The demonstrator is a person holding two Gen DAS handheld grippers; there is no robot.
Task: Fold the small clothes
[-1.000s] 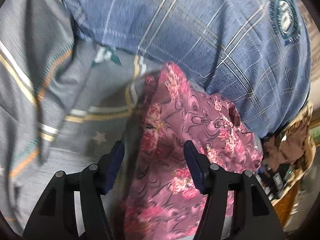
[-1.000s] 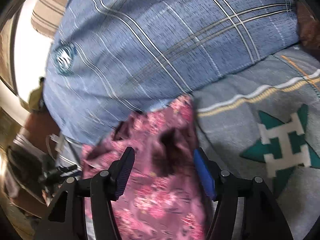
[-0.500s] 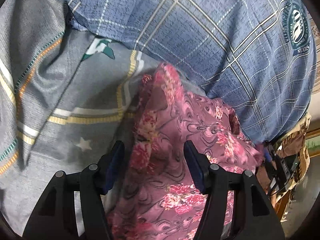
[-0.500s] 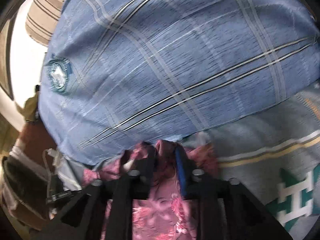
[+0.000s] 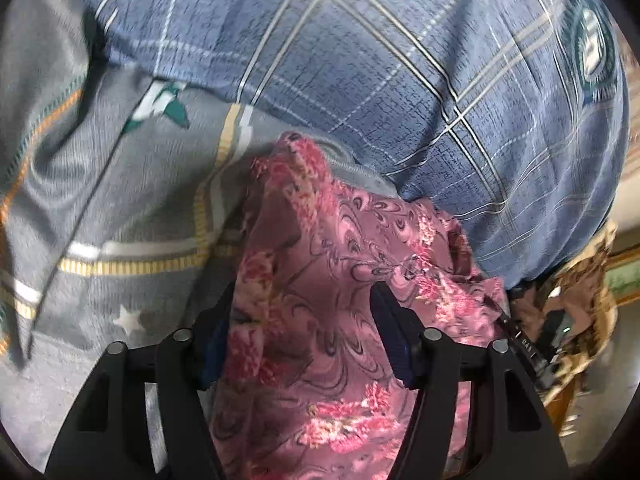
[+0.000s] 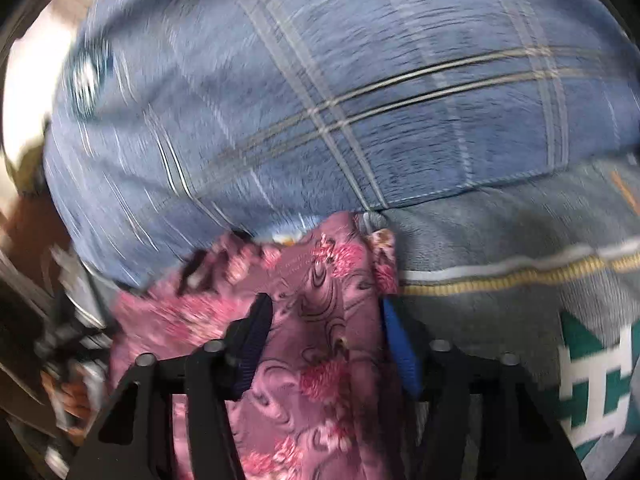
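- A pink floral garment (image 5: 340, 280) lies crumpled just in front of a large blue plaid pillow (image 5: 380, 60). Its far edge touches the pillow's lower seam.
- The left tool (image 5: 304, 296) has just been closing, with the garment between its fingers. Cloth fills the gap and hides part of one pad. I cannot tell whether the tool is pinching it firmly.
- The right tool (image 6: 324, 304) has also just been closing. It looks clamped on a thick bunch of the same garment, which stands up in a ridge between its pads.
- The folding seems barely begun. The garment is bunched and wrinkled, with no flat panel or clean crease showing. Both tools are taking hold of it, probably to lift and spread it. Smoothing it out and all the folds are left to do.
- The surface is soft, not a table. A grey bedspread (image 5: 120, 200) with white and yellow stripes, small stars and teal motifs runs out from under the pillow.
- Beyond the pillow, the room is a blur of brown clutter, with a bright patch of light on one side.
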